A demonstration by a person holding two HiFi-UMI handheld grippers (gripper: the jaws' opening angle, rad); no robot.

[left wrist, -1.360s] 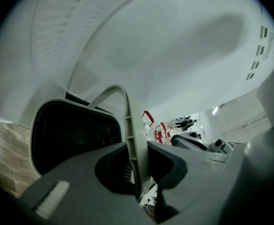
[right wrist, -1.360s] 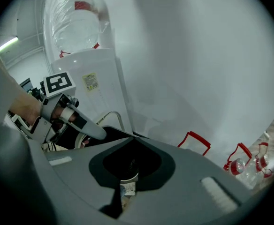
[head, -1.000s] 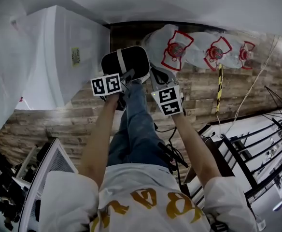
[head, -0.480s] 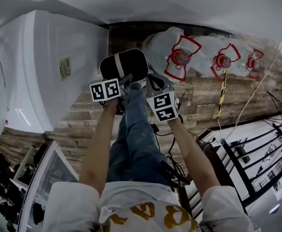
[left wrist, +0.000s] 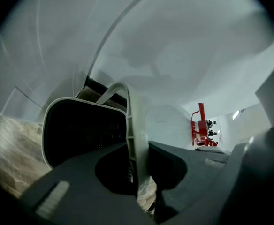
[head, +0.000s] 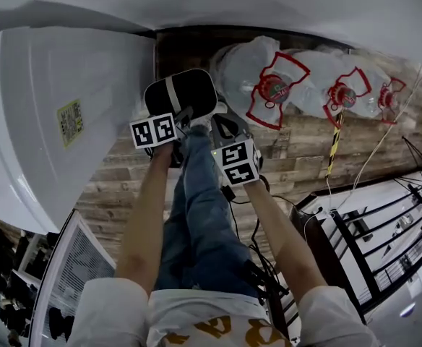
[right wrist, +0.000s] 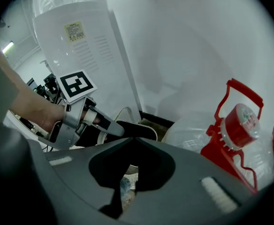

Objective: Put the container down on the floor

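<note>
Head view: the left gripper [head: 184, 116] is clamped narrowly on the white rim of the black container [head: 184, 91]. The container is at the far end of the scene, beyond the person's legs [head: 200, 194]. A white appliance [head: 66, 107] is to its left and water bottles [head: 269, 85] are to its right. Contact between the container and the wooden floor [head: 117, 186] cannot be determined. The right gripper [head: 224, 123] is just right of the container, with its jaws together and nothing between them.
</note>
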